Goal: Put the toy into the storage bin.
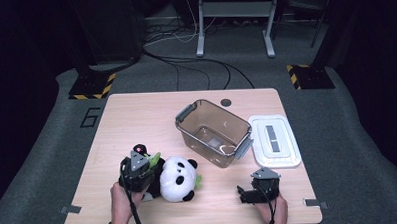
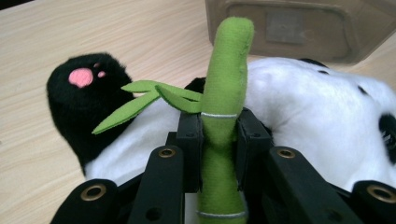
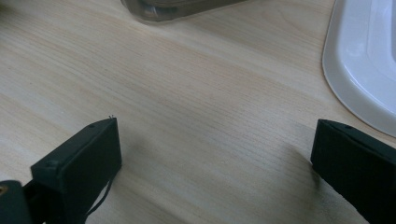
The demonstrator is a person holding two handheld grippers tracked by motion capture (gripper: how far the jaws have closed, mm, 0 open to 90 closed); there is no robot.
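A black-and-white panda plush [image 1: 179, 178] lies on the wooden table [image 1: 131, 119] at the front left. It carries a green felt bamboo stalk [image 2: 226, 79] with thin leaves. My left gripper [image 2: 219, 135] is shut on that stalk, its pads pressing either side just below a stitched ring. From above, the left gripper [image 1: 149, 164] sits against the panda's left side. A black paw with a pink pad [image 2: 84, 88] lies beyond the leaves. My right gripper [image 1: 245, 194] rests near the front right edge. Its jaws stand wide open [image 3: 215, 144] over bare wood.
A clear brownish plastic bin [image 1: 179, 123] with grey handles stands in the middle of the table, just beyond the panda. Its white lid [image 1: 275, 139] lies flat to the bin's right, close to the right gripper. Cables and stand legs cross the floor behind the table.
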